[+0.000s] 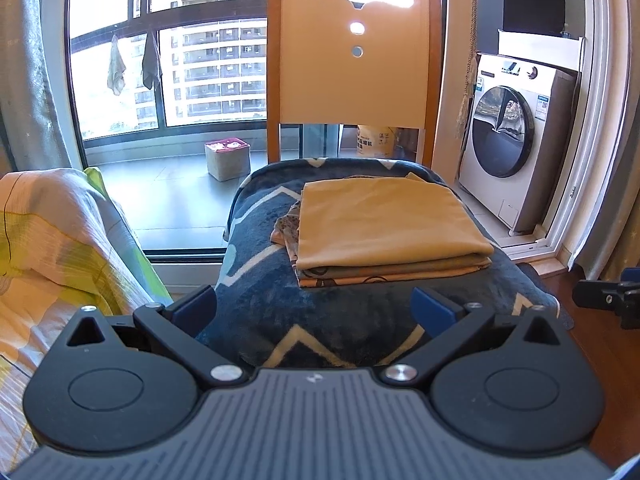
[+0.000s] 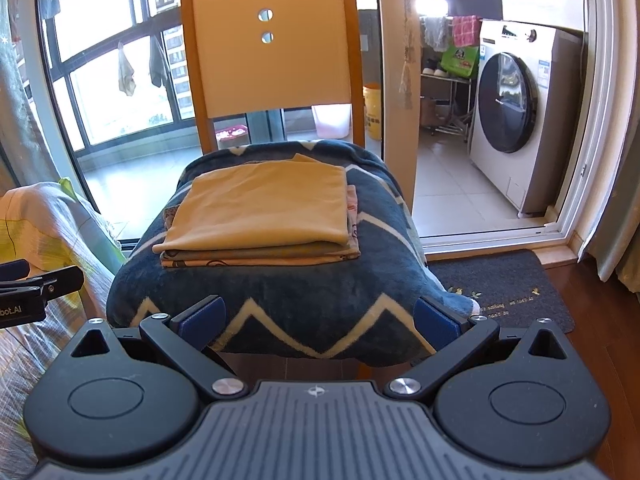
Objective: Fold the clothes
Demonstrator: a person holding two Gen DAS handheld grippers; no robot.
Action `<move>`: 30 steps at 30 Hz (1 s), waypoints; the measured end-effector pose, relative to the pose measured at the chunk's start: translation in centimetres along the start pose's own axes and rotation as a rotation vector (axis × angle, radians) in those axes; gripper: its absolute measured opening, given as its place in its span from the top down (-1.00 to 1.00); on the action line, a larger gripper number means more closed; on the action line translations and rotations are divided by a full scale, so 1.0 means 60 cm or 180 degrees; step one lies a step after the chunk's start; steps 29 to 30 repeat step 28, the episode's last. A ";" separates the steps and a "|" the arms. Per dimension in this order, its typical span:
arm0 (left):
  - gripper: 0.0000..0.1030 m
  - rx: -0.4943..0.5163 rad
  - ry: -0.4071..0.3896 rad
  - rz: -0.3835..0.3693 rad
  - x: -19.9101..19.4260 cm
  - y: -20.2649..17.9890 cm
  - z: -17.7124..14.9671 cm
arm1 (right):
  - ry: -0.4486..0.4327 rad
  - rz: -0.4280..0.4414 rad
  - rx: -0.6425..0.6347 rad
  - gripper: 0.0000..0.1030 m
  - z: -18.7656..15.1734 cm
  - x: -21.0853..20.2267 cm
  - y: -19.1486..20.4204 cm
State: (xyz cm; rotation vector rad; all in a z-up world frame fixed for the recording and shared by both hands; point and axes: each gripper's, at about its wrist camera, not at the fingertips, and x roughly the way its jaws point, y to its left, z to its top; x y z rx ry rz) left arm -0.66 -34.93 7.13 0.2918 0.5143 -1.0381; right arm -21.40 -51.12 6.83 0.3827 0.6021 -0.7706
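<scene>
A folded mustard-yellow cloth [image 1: 384, 224] [image 2: 262, 214] lies on top of a small stack of folded patterned clothes [image 1: 360, 278] [image 2: 256, 260]. The stack rests on a dark blue zigzag blanket [image 1: 280, 308] [image 2: 280, 300] draped over a wooden chair's seat. My left gripper [image 1: 316, 308] hovers open just short of the stack, nothing between its blue pads. My right gripper [image 2: 318, 318] is open too, held in front of the blanket's front edge, empty. Each gripper shows at the edge of the other's view: the right gripper's side [image 1: 612, 300], the left gripper's side [image 2: 36, 288].
The wooden chair back [image 1: 352, 48] [image 2: 272, 40] rises behind the stack. A bed with yellow-green checked bedding [image 1: 52, 240] [image 2: 48, 216] is at left. A washing machine [image 1: 516, 152] [image 2: 516, 120] stands at right beyond a sliding door sill, with a dark doormat [image 2: 512, 292] on the wooden floor.
</scene>
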 end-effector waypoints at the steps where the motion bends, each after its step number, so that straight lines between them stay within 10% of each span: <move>1: -0.98 -0.0004 0.0000 0.0003 0.001 0.000 0.000 | -0.0004 0.0001 0.0001 -1.00 0.000 0.001 0.000; 30: -0.98 0.0093 0.0014 0.0106 0.018 -0.005 -0.011 | 0.0066 0.0055 -0.0015 -1.00 0.002 0.025 0.012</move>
